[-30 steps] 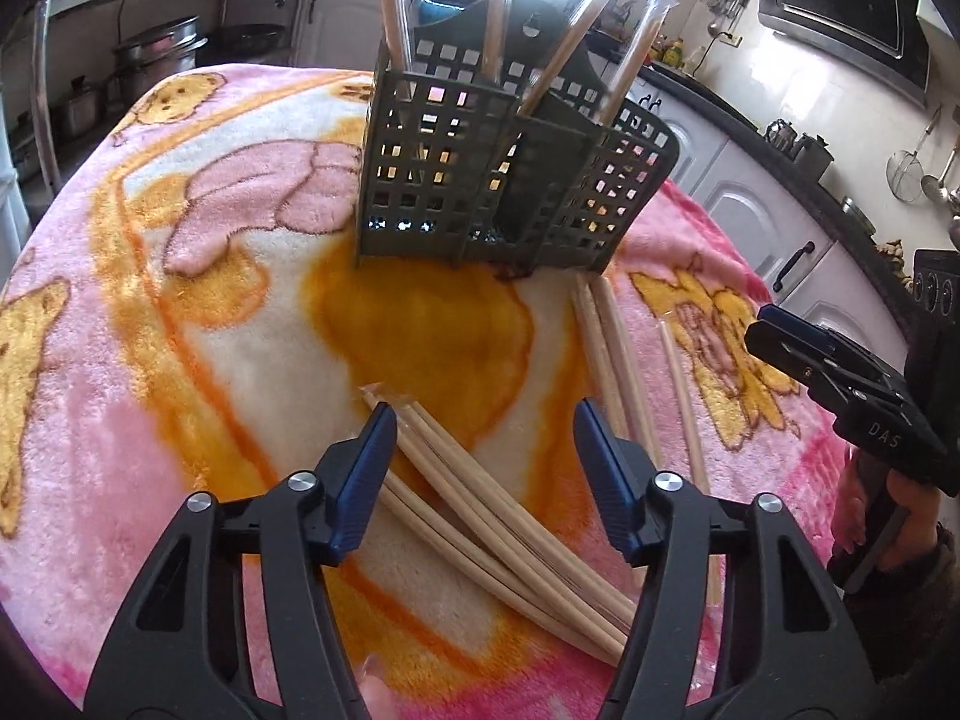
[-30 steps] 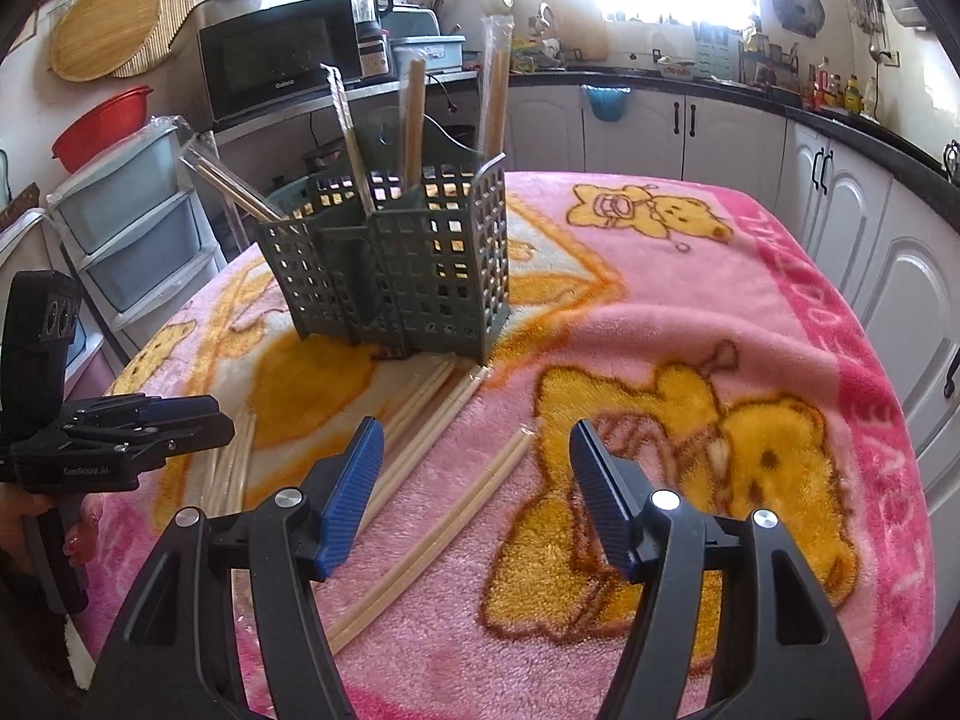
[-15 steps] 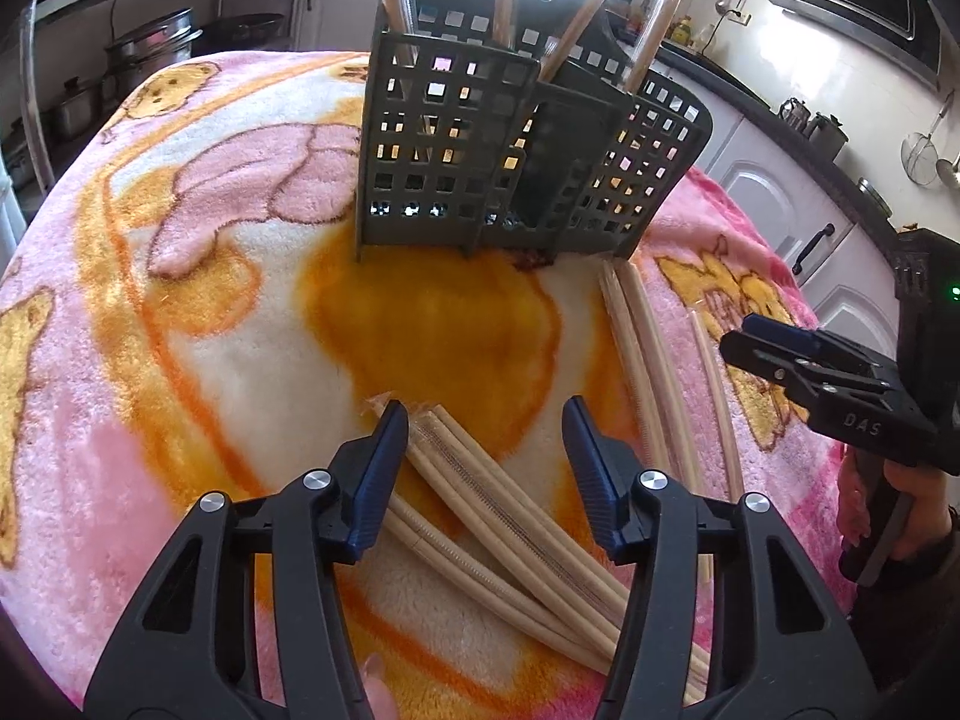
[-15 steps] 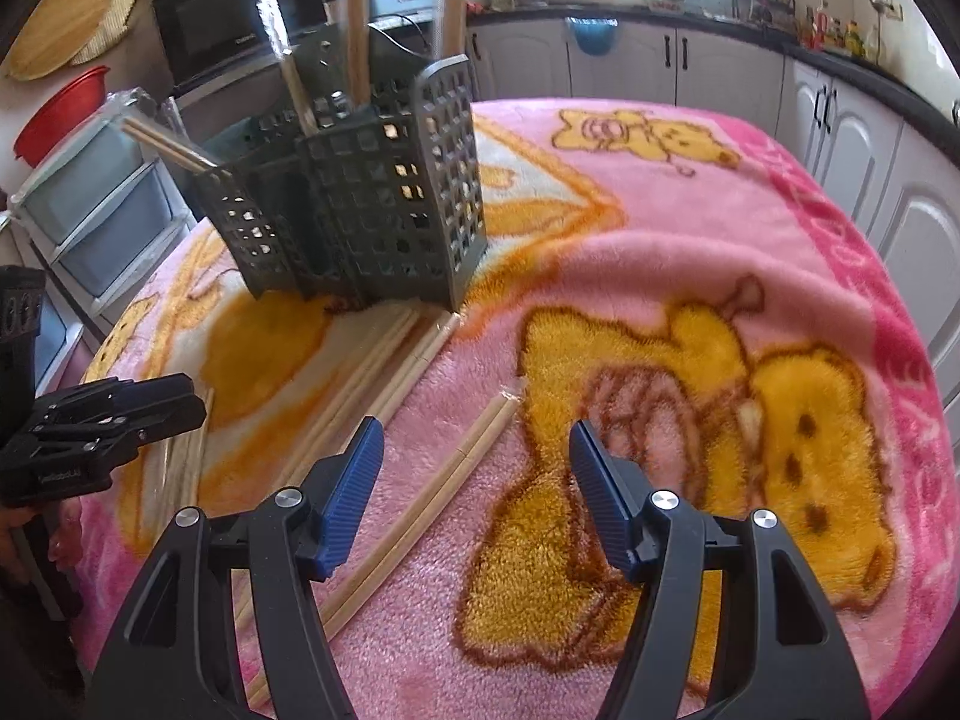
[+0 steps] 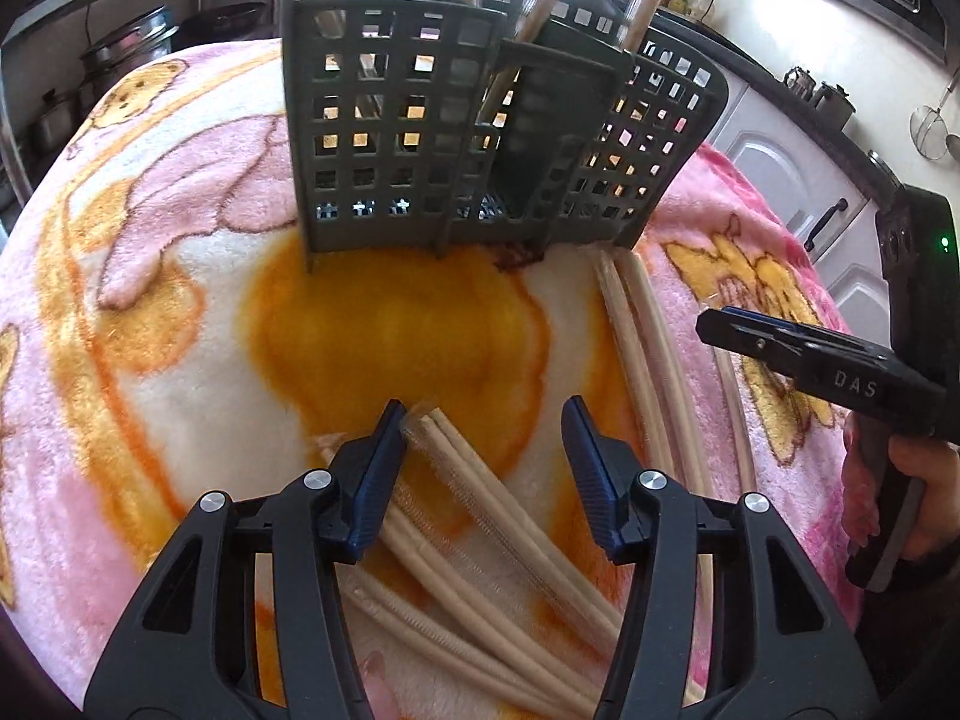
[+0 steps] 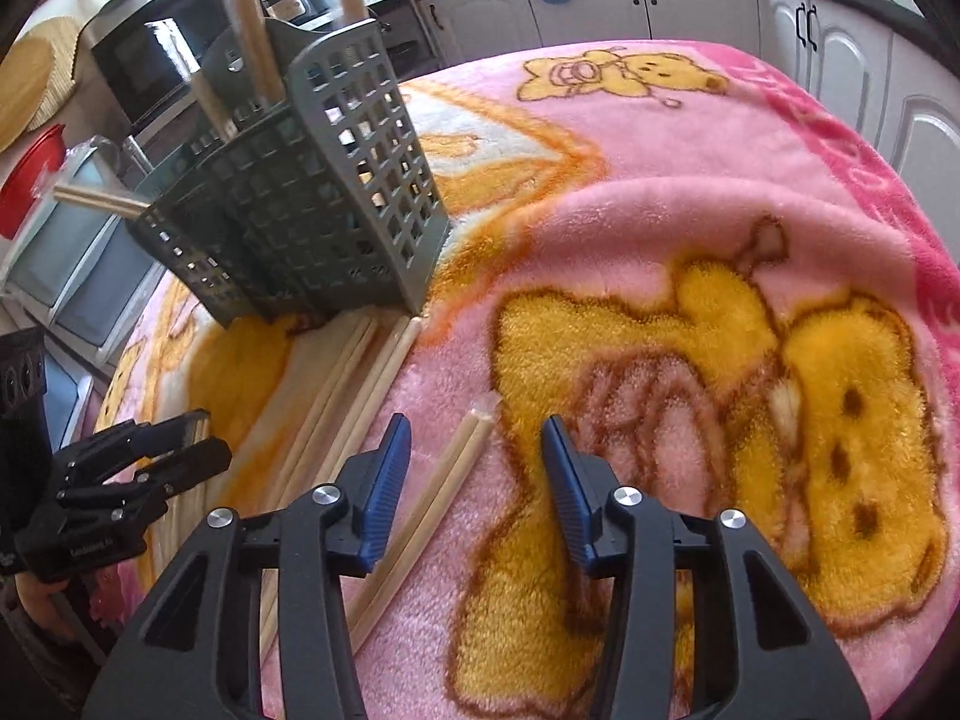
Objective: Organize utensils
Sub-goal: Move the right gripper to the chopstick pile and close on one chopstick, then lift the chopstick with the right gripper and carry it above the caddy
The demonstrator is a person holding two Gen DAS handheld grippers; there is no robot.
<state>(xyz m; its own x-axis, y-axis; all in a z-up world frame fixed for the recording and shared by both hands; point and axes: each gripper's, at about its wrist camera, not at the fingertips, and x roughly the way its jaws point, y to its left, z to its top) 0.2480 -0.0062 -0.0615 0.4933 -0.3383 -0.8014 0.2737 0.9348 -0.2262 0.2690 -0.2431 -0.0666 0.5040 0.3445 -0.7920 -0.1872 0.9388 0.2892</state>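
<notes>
Two grippers are closing, each over its own chopsticks, neither pinching yet. My left gripper [image 5: 483, 420] straddles the tip of a wrapped bundle [image 5: 480, 498] lying on the blanket [image 5: 150, 300]; my right gripper [image 6: 477, 438] has one pair [image 6: 444, 480] between its jaws, nearer the left pad. That pair sits off-centre, so I judge it could roll aside in the plush pile, or I could pinch only one stick. On the left I might snag several wrapped sticks at once. Only the right view shows the basket [image 6: 336, 180] from its corner, with the microwave behind; only the left view shows the loose sticks [image 5: 642, 360] against the basket's foot.
</notes>
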